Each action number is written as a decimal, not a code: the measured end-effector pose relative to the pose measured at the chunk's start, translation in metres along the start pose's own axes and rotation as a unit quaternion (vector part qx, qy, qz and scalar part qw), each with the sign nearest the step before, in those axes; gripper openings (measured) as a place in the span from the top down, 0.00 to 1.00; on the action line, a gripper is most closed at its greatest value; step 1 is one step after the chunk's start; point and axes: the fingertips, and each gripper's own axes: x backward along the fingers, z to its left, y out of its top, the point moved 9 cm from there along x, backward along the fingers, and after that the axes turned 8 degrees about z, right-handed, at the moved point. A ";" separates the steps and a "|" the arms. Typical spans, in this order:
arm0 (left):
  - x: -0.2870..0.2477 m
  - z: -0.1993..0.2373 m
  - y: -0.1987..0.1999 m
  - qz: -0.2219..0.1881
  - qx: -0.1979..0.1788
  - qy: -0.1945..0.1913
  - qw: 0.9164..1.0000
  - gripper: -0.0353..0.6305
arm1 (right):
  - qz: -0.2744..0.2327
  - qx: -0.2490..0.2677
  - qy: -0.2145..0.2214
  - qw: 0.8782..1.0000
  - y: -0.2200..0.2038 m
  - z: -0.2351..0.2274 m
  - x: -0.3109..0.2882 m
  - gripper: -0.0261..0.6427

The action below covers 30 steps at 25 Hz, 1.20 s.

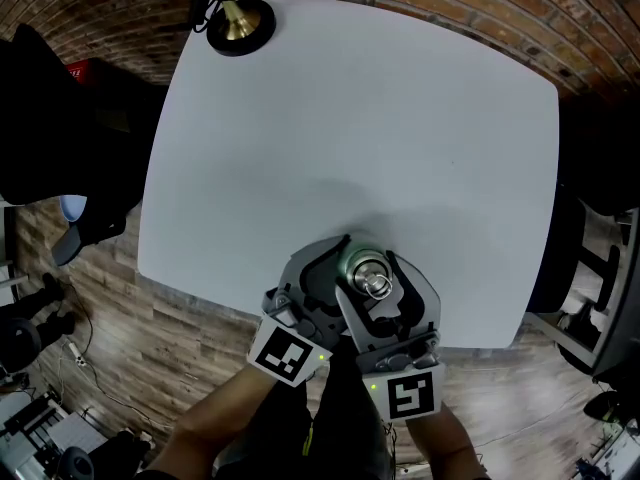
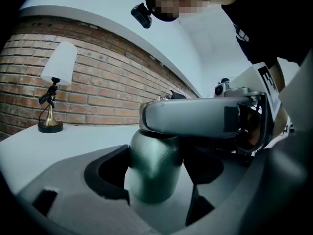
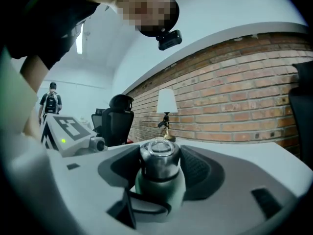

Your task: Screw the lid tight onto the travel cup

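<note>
Closest to the head camera, the marker cubes (image 1: pixel 290 356) of both tools were seen side by side, with the jaws reaching forward from them over the near edge of the white bench (image 1: pixel 350 118).

The travel cup (image 2: pixel 152 170) was stood upright on the bench between the jaws of the left tool (image 2: pixel 157 171). Those jaws were clamped on its dark green body, with a black pad pressed against each side.

The right tool (image 3: pixel 159 173) was laid across the top of the left tool, just above it. Its jaws were closed against the silver lid (image 3: pixel 157 158), which was seated on the cup's neck. A pad was set close on either side of the lid, and the lid's clear top was left uncovered between them.

Well beyond the tips of both tools, a lamp (image 1: pixel 238 23) with a brass base and a white shade was stood at the far corner of the bench. It was seen ahead and to the left of the left tool, and almost straight ahead of the right tool, behind the lid. A brick wall (image 3: pixel 234 97) was seen behind the lamp. A black office chair (image 3: pixel 115 119) was seen ahead and to the left of the right tool, past the bench edge.
</note>
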 end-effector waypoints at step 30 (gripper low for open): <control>-0.002 0.002 0.003 -0.004 0.004 -0.018 1.000 0.42 | 0.036 0.014 0.017 0.999 -0.005 0.003 0.013 0.55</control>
